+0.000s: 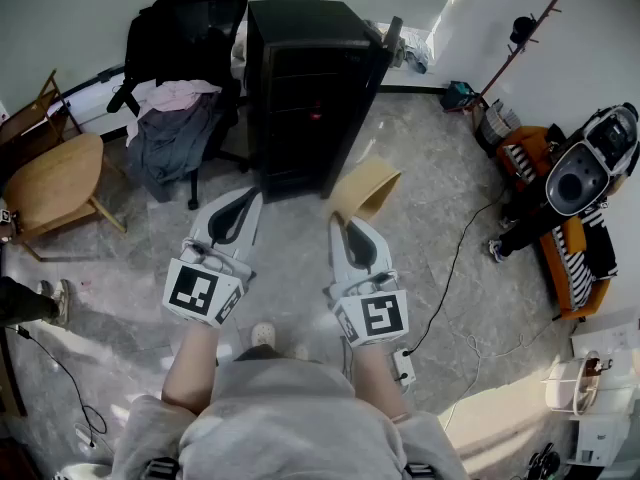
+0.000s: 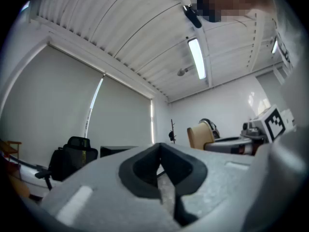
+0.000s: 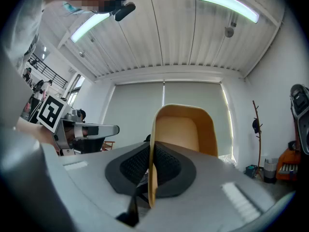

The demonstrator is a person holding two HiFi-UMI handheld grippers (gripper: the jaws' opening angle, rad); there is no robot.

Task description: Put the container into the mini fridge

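A tan open container (image 1: 366, 188) hangs in the air in front of the black mini fridge (image 1: 305, 78). My right gripper (image 1: 346, 224) is shut on its near wall. The right gripper view shows that thin wall (image 3: 186, 129) pinched edge-on between the dark pads of the right gripper (image 3: 150, 164), with the container's opening turned sideways. My left gripper (image 1: 250, 200) hovers beside it at the same height, shut with nothing in it. Its pads meet in the left gripper view, at the left gripper (image 2: 161, 166). The fridge's front faces me, dark inside with a small red light.
An office chair (image 1: 185, 78) draped with clothes stands left of the fridge, and a wooden chair (image 1: 55, 183) sits further left. A power strip (image 1: 403, 365) and its cable lie on the floor by my right side. An orange seat (image 1: 570, 258) and a coat stand (image 1: 520, 48) are at the right.
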